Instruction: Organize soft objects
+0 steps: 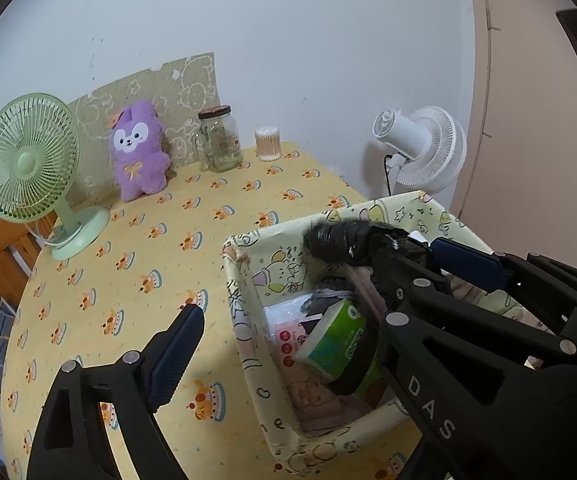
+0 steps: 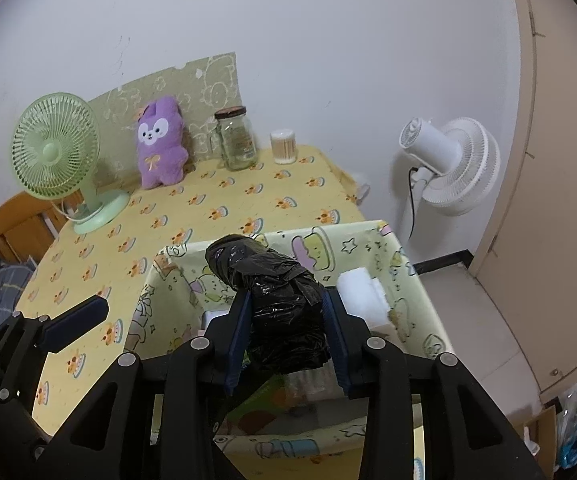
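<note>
My right gripper pinches a roll of black plastic bags above the open fabric storage box, not yet lowered in. My left gripper is spread wide, holding nothing, 1 finger over the tablecloth. A green tissue pack and other packets already lie inside. I judge the purple plush bunny by the wall may still need storing.

desk fan: pale green plastic table fan, upright
jar: clear lidded glass jar
swabs: round cotton-swab tub
floor fan: white
</note>
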A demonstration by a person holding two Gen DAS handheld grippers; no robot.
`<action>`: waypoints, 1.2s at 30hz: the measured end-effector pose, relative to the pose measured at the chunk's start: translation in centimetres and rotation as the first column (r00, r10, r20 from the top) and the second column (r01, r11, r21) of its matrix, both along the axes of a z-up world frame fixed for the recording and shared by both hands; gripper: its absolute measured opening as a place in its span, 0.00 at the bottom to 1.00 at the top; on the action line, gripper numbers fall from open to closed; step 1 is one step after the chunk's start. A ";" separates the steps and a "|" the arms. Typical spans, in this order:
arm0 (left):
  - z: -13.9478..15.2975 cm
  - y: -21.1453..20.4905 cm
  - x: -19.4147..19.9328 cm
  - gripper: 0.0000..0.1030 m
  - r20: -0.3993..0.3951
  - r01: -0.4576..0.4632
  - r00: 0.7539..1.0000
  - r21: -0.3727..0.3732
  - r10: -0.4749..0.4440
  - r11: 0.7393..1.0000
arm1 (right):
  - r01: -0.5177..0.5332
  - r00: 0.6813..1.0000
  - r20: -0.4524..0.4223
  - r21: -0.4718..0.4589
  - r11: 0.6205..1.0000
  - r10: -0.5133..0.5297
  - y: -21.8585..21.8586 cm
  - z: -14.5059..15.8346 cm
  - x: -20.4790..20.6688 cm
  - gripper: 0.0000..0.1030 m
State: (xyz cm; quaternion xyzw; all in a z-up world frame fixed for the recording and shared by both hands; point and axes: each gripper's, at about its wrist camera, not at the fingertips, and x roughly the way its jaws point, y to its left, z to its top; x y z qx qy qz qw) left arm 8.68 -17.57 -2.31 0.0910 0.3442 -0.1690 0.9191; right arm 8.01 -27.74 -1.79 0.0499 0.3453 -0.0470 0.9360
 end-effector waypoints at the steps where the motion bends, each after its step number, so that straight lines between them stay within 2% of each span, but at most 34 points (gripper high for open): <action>1: -0.1 0.1 0.1 0.89 -0.005 -0.002 1.000 0.000 0.002 1.000 | -0.001 1.000 -0.002 0.000 1.000 0.001 0.1 -0.1 0.1 0.42; 3: -0.3 0.2 0.3 0.89 -0.014 -0.002 1.000 -0.003 0.002 1.000 | -0.007 1.000 -0.008 -0.001 1.000 0.007 0.2 -0.3 0.2 0.46; 7: -0.4 0.4 0.4 0.91 -0.022 0.000 1.000 -0.013 -0.001 1.000 | -0.005 1.000 -0.005 0.001 1.000 0.005 0.2 -0.3 0.2 0.64; 13: -0.2 0.2 0.0 0.92 -0.019 0.010 1.000 -0.021 -0.010 1.000 | 0.015 1.000 0.003 -0.037 0.999 -0.014 0.2 0.1 -0.3 0.79; 24: 1.2 0.0 -1.7 0.94 0.024 0.031 0.999 -0.025 -0.030 0.999 | 0.053 0.998 0.049 -0.056 0.997 -0.050 0.0 1.6 -2.4 0.83; 33: 3.0 1.6 -3.4 0.97 0.082 -0.004 0.997 -0.037 0.007 0.999 | 0.051 0.994 0.104 -0.070 0.996 -0.044 1.1 3.4 -4.3 0.83; 36: 3.5 2.5 -3.8 0.98 0.097 -0.022 0.995 -0.034 0.025 0.999 | 0.049 0.992 0.122 -0.066 0.997 -0.041 1.7 4.0 -4.9 0.87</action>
